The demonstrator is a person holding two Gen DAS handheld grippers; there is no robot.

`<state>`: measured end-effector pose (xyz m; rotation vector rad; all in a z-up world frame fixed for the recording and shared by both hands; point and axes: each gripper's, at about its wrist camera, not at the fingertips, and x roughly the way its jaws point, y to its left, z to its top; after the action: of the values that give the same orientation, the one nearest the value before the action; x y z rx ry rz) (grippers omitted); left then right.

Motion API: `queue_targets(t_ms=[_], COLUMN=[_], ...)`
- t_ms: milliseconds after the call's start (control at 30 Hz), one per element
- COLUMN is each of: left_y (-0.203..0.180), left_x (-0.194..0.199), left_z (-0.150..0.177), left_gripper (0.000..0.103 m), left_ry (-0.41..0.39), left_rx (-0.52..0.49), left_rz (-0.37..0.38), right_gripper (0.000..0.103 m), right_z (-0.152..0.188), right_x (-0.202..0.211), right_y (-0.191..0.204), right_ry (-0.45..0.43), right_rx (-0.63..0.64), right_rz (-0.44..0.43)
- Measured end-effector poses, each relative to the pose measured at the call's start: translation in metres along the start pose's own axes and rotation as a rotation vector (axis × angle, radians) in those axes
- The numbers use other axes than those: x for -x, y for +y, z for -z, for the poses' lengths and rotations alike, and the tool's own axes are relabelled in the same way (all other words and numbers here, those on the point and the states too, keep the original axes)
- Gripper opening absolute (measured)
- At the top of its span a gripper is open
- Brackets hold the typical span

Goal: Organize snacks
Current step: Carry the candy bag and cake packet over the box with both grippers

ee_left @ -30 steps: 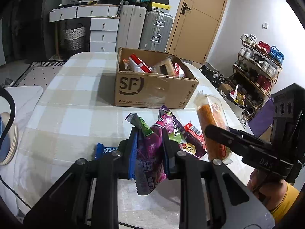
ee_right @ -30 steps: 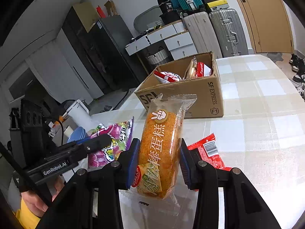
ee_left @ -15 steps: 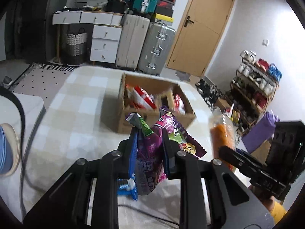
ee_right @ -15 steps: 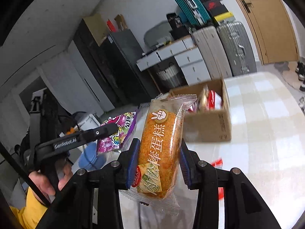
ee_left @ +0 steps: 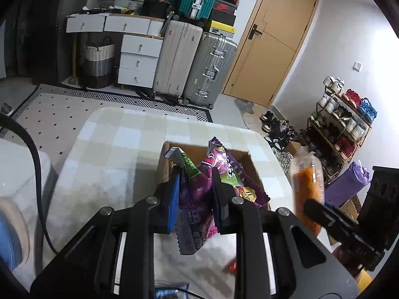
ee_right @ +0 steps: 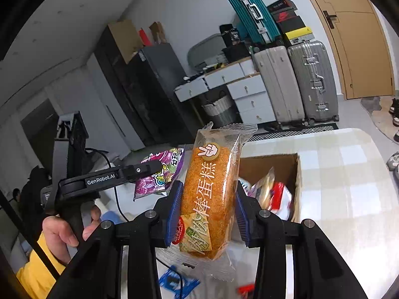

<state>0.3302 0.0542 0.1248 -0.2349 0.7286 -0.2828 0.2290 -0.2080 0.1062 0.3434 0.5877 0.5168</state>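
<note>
Left gripper (ee_left: 195,199) has its fingers pinched nearly together on a bunch of thin packets: a purple bag (ee_left: 199,199) with a green one (ee_left: 189,165) tucked against it, both hanging in the air right over the open box (ee_left: 251,172). Right gripper (ee_right: 205,214) sits a bit wider, blue pads (ee_right: 175,206) clamped on both sides of the orange cake bar (ee_right: 212,194), held upright beside the box. A blue packet (ee_right: 174,282) and a red one (ee_right: 245,289) lie on the checked table (ee_right: 349,186) below.
</note>
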Motion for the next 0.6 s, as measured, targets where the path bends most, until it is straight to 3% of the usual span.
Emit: queue_targets(t_ms=[267, 433, 533, 600], left_y=[-0.012, -0.021, -0.03, -0.033], left_x=[-0.098, -0.152, -0.174, -0.188], left_z=[-0.038, -0.042, -0.033, -0.027], left_gripper=[0.019, 0.019, 0.02, 0.02], left_ry=[0.108, 0.172, 0.204, 0.239], left_rx=[-0.054, -0.094, -0.124, -0.14], left_rz=[-0.051, -0.066, -0.051, -0.08], right_gripper=[0.04, 0.04, 0.04, 0.04], right_z=[-0.019, -0.021, -0.018, -0.017], right_x=[-0.064, -0.08, -0.088, -0.094], right_y=[-0.031, -0.051, -0.059, -0.064], right_ry=[0.101, 0.114, 0.142, 0.163], right_rx=[-0.018, -0.028, -0.024, -0.03], right_rz=[0.079, 0.072, 0.081, 0.097])
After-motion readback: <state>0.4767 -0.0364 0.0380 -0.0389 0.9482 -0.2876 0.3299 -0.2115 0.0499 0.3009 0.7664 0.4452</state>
